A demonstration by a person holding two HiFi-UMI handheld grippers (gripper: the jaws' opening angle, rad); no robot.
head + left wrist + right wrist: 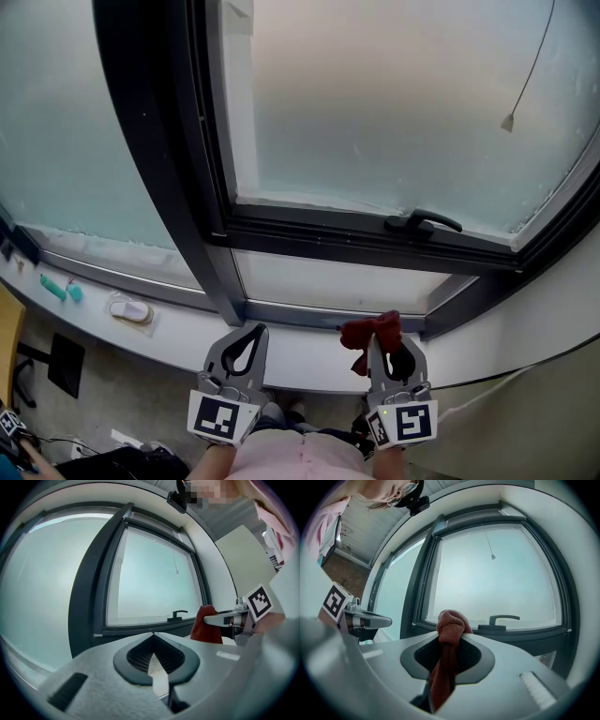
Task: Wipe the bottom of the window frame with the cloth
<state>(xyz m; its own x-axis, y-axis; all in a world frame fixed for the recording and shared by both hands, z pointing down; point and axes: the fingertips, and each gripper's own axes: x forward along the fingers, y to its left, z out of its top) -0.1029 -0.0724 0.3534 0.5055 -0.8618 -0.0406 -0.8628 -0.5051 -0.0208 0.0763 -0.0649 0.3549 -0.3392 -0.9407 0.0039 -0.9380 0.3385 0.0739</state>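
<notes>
A dark red cloth (372,333) is bunched at the tip of my right gripper (384,342), which is shut on it; in the right gripper view the cloth (449,639) hangs down between the jaws. The cloth sits just in front of the bottom of the dark window frame (328,319), at its right part, over the white sill (309,361). My left gripper (255,330) is shut with nothing in it, its tip near the frame's bottom left corner. The left gripper view shows the cloth (206,625) and the right gripper (206,619) at the right.
A black window handle (422,223) sticks out of the sash above the cloth. On the sill to the left lie a white object (129,310) and teal items (58,289). A cord with a small weight (507,122) hangs at the glass.
</notes>
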